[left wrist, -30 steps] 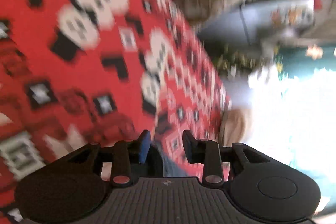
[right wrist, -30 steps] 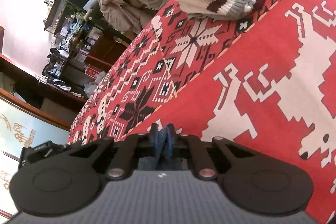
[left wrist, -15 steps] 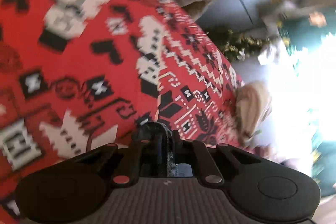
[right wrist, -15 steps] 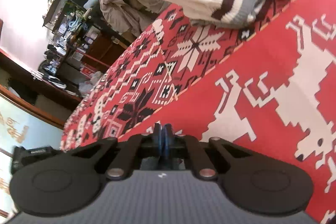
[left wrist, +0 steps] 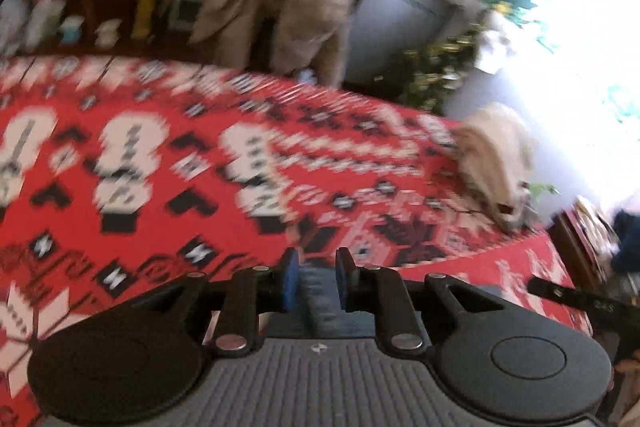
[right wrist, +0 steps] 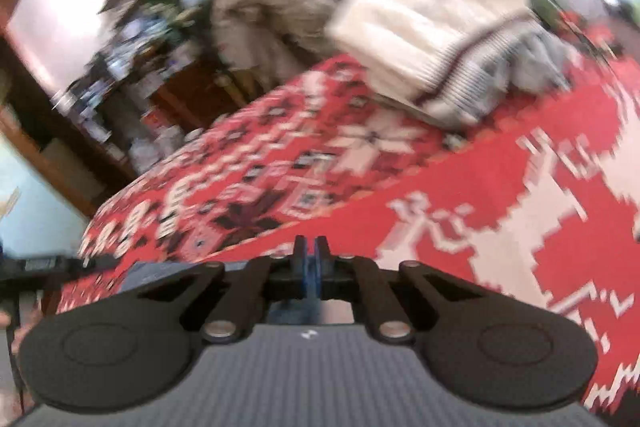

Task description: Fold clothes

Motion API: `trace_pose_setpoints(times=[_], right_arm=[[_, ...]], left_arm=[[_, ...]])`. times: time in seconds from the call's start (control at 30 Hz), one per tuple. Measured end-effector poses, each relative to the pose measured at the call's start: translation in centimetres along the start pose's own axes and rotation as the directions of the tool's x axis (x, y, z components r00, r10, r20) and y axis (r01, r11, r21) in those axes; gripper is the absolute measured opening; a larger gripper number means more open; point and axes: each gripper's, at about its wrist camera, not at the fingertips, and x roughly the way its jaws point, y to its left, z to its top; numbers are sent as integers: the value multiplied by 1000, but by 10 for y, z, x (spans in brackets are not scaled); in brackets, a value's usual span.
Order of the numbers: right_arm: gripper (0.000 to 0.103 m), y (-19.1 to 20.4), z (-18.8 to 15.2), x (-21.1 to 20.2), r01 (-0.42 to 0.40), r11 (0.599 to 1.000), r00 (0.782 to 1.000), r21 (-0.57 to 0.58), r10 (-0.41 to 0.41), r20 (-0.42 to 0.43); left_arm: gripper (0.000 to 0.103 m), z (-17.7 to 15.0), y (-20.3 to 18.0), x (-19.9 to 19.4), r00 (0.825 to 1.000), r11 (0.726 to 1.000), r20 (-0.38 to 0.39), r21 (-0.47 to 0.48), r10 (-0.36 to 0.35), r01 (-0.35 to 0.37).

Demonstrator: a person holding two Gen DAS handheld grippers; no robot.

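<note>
Motion blur smeared the red patterned blanket (left wrist: 168, 163) and the shelves of small items (right wrist: 120, 67) beyond it, so none could be identified. Blue denim cloth (left wrist: 320, 299) lay mostly hidden beneath the left claw (left wrist: 316, 281). The cream sweater (right wrist: 432, 23) looked streaked.

A red patterned blanket (left wrist: 168, 195) covers the bed; behind it a cluttered wooden shelf (left wrist: 92, 3), and bright window light (left wrist: 592, 59).
</note>
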Motion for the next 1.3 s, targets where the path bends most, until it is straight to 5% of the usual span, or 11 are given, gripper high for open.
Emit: trace_pose_setpoints(times=[0.13, 0.3, 0.47, 0.9, 1.03, 1.3], right_arm=[[10, 54, -9, 6, -54, 984, 998, -171, 51, -25], [10, 102, -34, 40, -83, 954, 994, -289, 60, -88], [3, 104, -63, 51, -30, 904, 997, -426, -1, -74], [0, 52, -48, 3, 35, 930, 991, -365, -79, -108], [10, 51, -36, -11, 52, 937, 996, -345, -72, -46], [10, 47, -30, 18, 77, 945, 993, -319, -101, -59]], left_arm=[[7, -9, -27, 13, 992, 995, -76, 20, -100, 102], [3, -33, -31, 40, 990, 997, -139, 68, -30, 39], [3, -48, -26, 39, 993, 990, -114, 137, 5, 11], [3, -45, -14, 16, 997, 993, -75, 113, -10, 19], [5, -32, -16, 13, 999, 993, -54, 114, 2, 5], [3, -28, -5, 30, 995, 991, -95, 133, 23, -10]])
